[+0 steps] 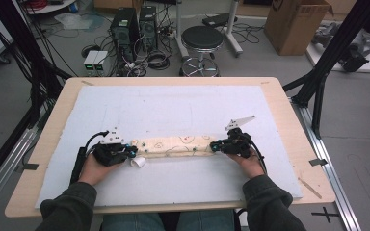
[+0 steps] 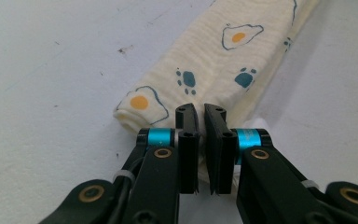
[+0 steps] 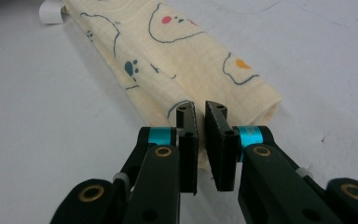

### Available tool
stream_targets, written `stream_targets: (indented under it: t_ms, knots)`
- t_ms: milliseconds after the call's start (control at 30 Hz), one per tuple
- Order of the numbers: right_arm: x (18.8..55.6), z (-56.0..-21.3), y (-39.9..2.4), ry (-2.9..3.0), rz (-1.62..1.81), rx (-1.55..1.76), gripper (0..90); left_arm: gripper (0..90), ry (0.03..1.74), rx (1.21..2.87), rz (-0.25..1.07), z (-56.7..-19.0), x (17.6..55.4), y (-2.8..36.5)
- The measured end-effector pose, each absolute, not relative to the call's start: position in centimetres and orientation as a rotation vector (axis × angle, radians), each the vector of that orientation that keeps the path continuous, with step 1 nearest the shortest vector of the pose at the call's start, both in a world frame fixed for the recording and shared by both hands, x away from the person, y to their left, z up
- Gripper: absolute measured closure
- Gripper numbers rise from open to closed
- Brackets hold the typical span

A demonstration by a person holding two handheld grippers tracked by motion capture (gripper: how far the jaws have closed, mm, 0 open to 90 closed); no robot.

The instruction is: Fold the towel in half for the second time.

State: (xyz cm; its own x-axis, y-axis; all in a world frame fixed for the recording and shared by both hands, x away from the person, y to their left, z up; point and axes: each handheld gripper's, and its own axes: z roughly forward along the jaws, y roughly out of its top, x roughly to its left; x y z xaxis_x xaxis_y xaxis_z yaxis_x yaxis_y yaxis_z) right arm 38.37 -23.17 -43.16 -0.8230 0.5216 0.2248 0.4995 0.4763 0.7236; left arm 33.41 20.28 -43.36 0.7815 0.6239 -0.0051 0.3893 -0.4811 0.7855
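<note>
Rolled cloth (image 1: 176, 145): cream fabric printed with fried eggs, paw marks and bear outlines, lying as a long roll across the white mat (image 1: 173, 110) on the tabletop (image 1: 279, 91), just below the mat's centre, its long axis running 9 to 3 o'clock in the high view.

Your left hand-held gripper (image 1: 131, 153) sits at the roll's 9 o'clock end. In the left gripper view its jaws are drawn nearly together, a thin slit between the pads, with the folded end of the cloth (image 2: 205, 70) right at the tips; whether any fabric is pinched there I cannot tell.

Your right hand-held gripper (image 1: 215, 146) sits at the 3 o'clock end. The right gripper view shows the same: jaws almost closed, tips against the roll's end (image 3: 186, 60), pinch unclear.

A small white tag (image 1: 138, 162) lies on the mat at 5 o'clock of the left gripper's tips.
</note>
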Motion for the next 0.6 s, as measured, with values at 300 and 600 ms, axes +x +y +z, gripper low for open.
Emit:
stream_targets:
  t_ms: [300, 600]
  knots:
    - [37.5, -42.6, -23.4, 2.651, 1.332, 0.889, 56.5, 57.5, 0.710, 2.061, 0.280, -42.3, 32.7, 20.9]
    - [37.7, -40.0, -23.0, 2.612, 1.386, 0.789, 47.8, 64.3, 0.701, 1.953, 0.288, -40.6, 33.5, 20.4]
